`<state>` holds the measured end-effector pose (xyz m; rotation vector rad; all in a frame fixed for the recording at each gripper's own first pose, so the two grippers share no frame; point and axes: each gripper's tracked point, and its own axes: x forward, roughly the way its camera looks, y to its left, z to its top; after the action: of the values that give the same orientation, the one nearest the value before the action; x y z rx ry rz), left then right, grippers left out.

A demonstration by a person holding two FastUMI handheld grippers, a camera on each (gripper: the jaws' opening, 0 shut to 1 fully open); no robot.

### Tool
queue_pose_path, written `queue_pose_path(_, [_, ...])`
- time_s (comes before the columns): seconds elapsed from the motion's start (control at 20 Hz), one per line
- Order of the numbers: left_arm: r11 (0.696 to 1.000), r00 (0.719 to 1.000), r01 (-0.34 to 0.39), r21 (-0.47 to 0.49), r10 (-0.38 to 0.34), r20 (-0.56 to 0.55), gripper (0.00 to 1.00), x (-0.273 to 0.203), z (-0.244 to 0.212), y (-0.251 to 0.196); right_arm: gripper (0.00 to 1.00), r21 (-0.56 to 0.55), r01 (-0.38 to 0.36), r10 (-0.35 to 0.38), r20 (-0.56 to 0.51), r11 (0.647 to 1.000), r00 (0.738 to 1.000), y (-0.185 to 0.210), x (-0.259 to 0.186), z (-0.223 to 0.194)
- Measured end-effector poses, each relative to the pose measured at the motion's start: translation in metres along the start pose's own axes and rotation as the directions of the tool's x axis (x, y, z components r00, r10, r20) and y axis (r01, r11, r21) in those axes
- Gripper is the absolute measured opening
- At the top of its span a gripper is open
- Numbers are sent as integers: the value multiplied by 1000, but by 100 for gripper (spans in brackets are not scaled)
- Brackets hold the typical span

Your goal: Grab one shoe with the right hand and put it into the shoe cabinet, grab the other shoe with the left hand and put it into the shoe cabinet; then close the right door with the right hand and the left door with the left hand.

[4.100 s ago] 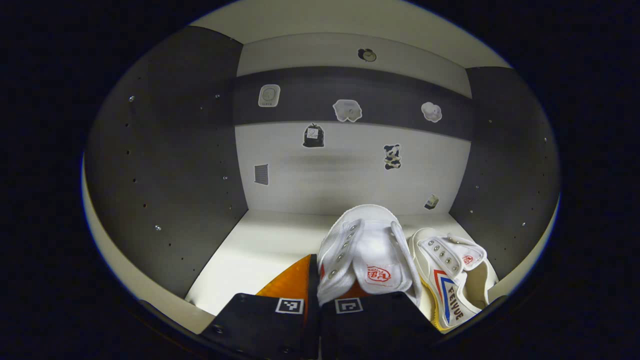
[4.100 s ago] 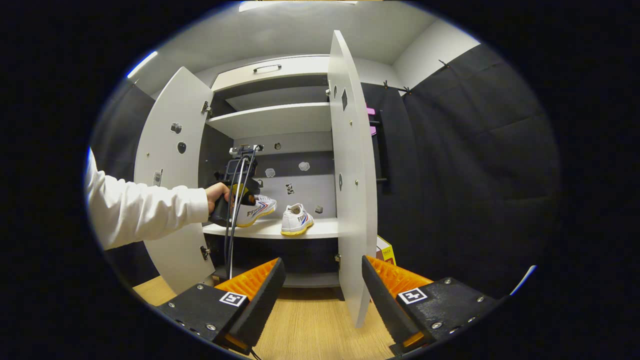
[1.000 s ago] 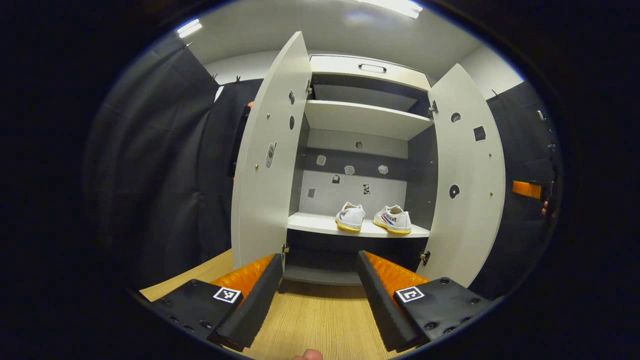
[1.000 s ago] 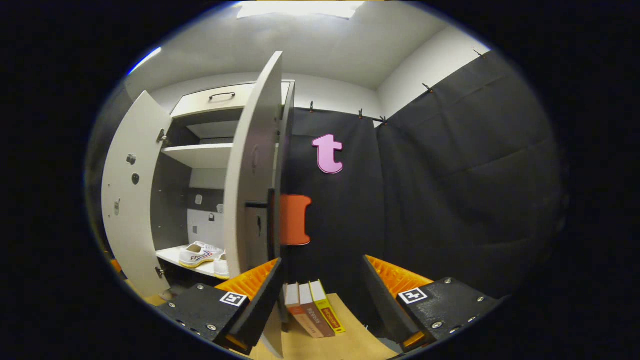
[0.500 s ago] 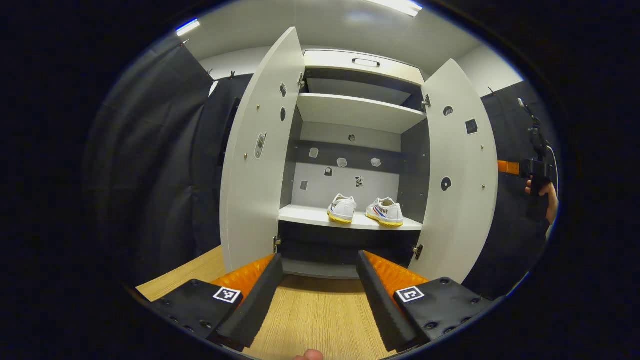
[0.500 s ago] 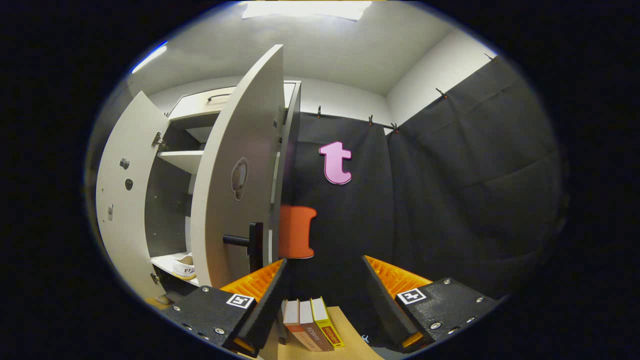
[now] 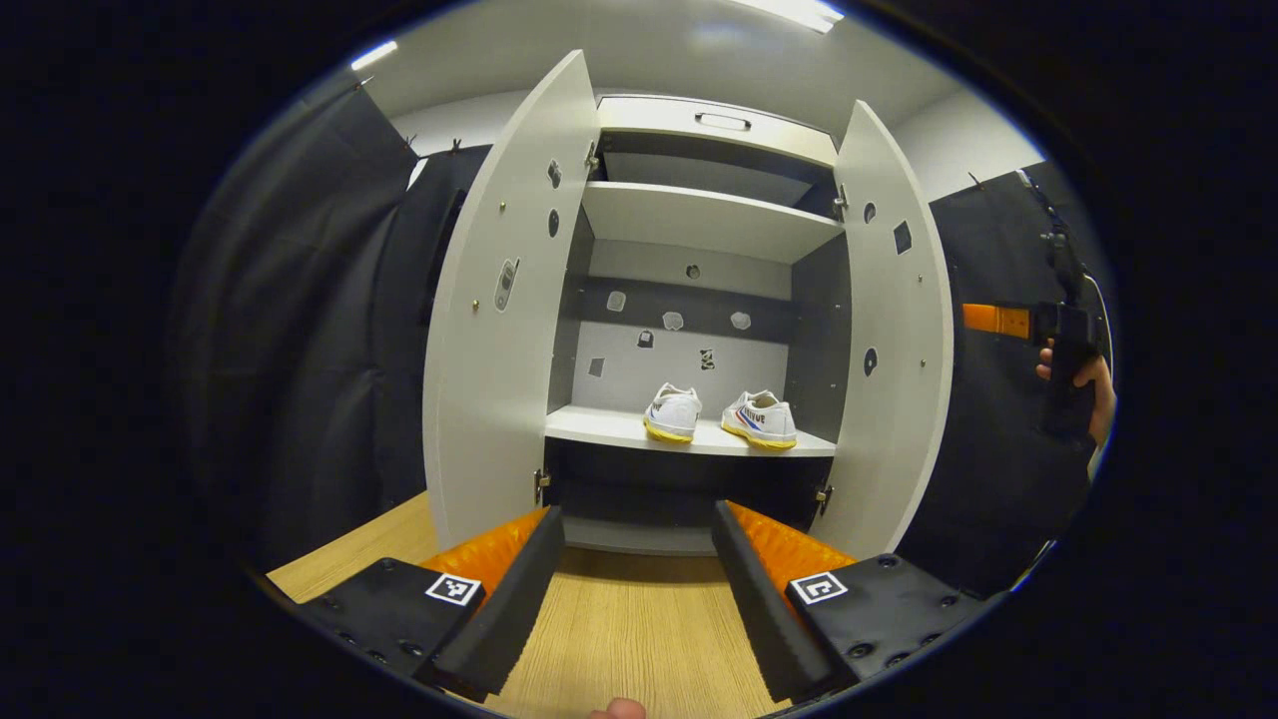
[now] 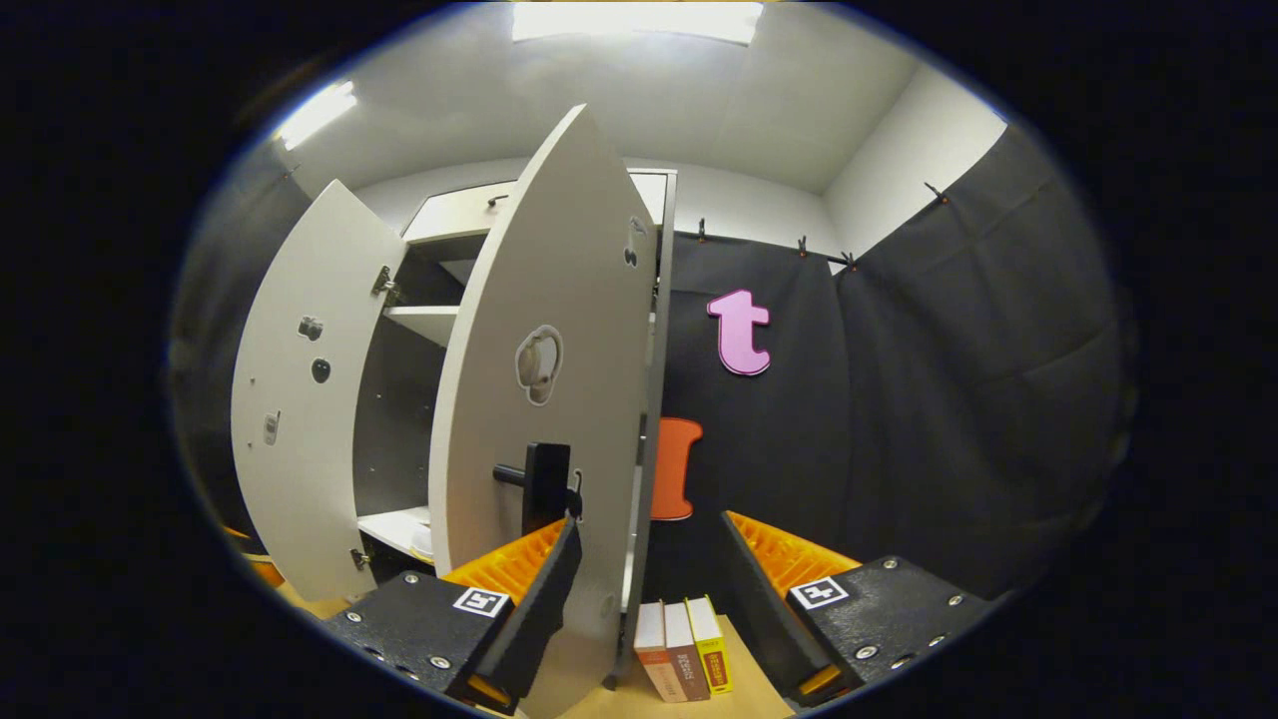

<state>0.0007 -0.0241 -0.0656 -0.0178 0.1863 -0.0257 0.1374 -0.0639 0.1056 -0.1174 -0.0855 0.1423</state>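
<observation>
Two white shoes [image 7: 672, 413] [image 7: 761, 418] stand side by side on the middle shelf [image 7: 599, 429] of the shoe cabinet. Both doors hang open: the left door [image 7: 499, 320] and the right door [image 7: 889, 350]. My left gripper [image 7: 635, 589] is open, empty, and well back from the cabinet above the wooden floor. The right gripper [image 7: 983, 319] shows at the far right, behind the right door, held by a hand [image 7: 1083, 384]. In the right gripper view, my right gripper [image 8: 644, 589] is open at the outer face of the right door [image 8: 539, 399], its left finger [image 8: 524, 589] by the black handle [image 8: 544, 486].
Three books [image 8: 684, 644] stand on the floor beside the cabinet's right side. Black cloth [image 8: 949, 399] walls the booth on both sides. An upper shelf [image 7: 699, 220] and a drawer front [image 7: 719, 120] sit above the shoes. Wooden floor [image 7: 629, 629] stretches in front of the cabinet.
The left gripper has let go of its shoe and drawn back from the shelf. The right gripper has gone round behind the right door, which has swung a little toward shut.
</observation>
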Motion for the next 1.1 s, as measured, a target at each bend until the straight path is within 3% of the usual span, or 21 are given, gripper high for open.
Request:
queue_pose_path(0.3, [1000, 1000, -23, 2, 23, 8, 97, -1, 3, 13, 86, 8, -96, 96, 3, 995, 995, 49, 19, -1])
queue_pose_path(0.35, [1000, 1000, -25, 5, 25, 9, 97, -1, 4, 14, 93, 9, -122, 122, 3, 993, 993, 62, 23, -1])
queue_pose_path(0.4, [1000, 1000, -28, 8, 28, 11, 97, -2, 4, 15, 87, 18, -137, 137, 9, 990, 991, 72, 27, 0])
queue_pose_path(0.9, [998, 998, -68, 0, 68, 10, 96, -7, 4, 31, 97, 21, -179, 179, -17, 984, 984, 115, 71, -18])
queue_pose_path(1.1, [997, 997, -82, 4, 82, 17, 96, -9, 5, 38, 94, 31, -177, 178, -33, 984, 983, 123, 84, -29])
